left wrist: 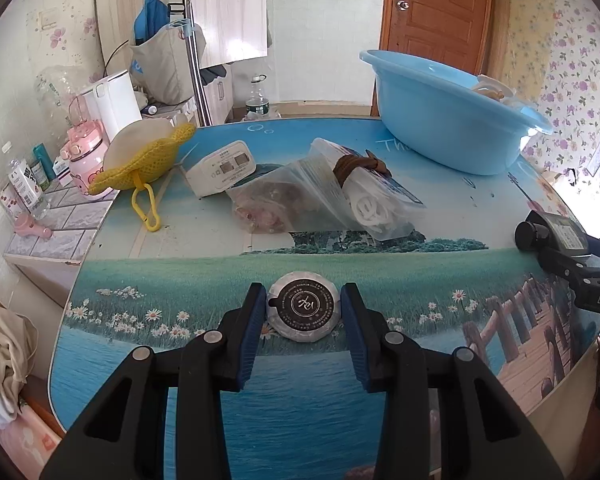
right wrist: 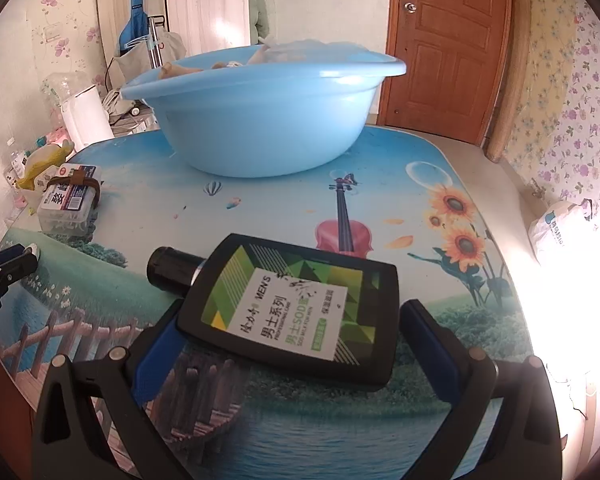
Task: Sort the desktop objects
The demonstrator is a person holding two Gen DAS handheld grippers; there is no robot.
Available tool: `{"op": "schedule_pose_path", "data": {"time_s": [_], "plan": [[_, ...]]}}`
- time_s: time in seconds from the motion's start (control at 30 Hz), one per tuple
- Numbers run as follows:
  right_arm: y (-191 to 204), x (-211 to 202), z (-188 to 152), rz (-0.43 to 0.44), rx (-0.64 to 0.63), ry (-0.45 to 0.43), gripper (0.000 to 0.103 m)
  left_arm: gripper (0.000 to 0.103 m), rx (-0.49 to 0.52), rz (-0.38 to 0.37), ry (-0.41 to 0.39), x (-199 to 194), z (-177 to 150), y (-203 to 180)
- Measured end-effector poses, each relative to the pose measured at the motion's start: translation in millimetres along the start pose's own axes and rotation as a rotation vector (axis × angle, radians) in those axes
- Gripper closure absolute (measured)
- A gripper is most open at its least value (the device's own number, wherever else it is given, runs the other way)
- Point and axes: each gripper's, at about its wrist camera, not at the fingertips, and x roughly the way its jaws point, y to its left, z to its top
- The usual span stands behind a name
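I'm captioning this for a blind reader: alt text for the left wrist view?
The left gripper is clamped on a round foil-wrapped disc at the near edge of a scenery-printed table; bagged items and a blue basin sit beyond.

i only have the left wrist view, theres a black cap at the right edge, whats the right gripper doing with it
Observer: The right gripper is open, and a flat black bottle lies on its side between the jaws.
Operator: so not gripped yet
Observer: Not gripped. The pad on the picture's right stands apart from the bottle's base, with a gap showing between them.
Operator: which face is up
Observer: The face with the green label and its white text panel faces up.
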Motion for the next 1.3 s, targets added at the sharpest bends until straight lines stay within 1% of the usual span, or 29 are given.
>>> {"op": "schedule_pose_path", "data": {"time_s": [0.17, 0.37, 0.67, 0.87, 1.3], "plan": [[1.3, 0.5, 0.8, -0.012, 0.012, 0.001, 0.0, 0.066, 0.008, -0.011, 0.003, -1.4, -0.7, 4.4], [2.2, 0.1, 0.0, -0.007, 0.007, 0.0, 0.0, 0.066, -0.007, -0.022, -0.003, -1.2, -1.2, 6.0], [1.2, 0.5, -0.8, -0.011, 0.012, -0.001, 0.0, 0.066, 0.008, -0.014, 0.004, -1.4, -1.6, 6.7], [0.3, 0.2, -1.3, -0.007, 0.008, -0.001, 0.0, 0.066, -0.007, -0.015, -0.004, -1.8, -2.4, 10.6], [-0.5, 0.0, -1.7, -0.007, 0.008, -0.001, 0.0, 0.066, -0.005, -0.005, -0.012, -1.3, -3.6, 8.6]]}}
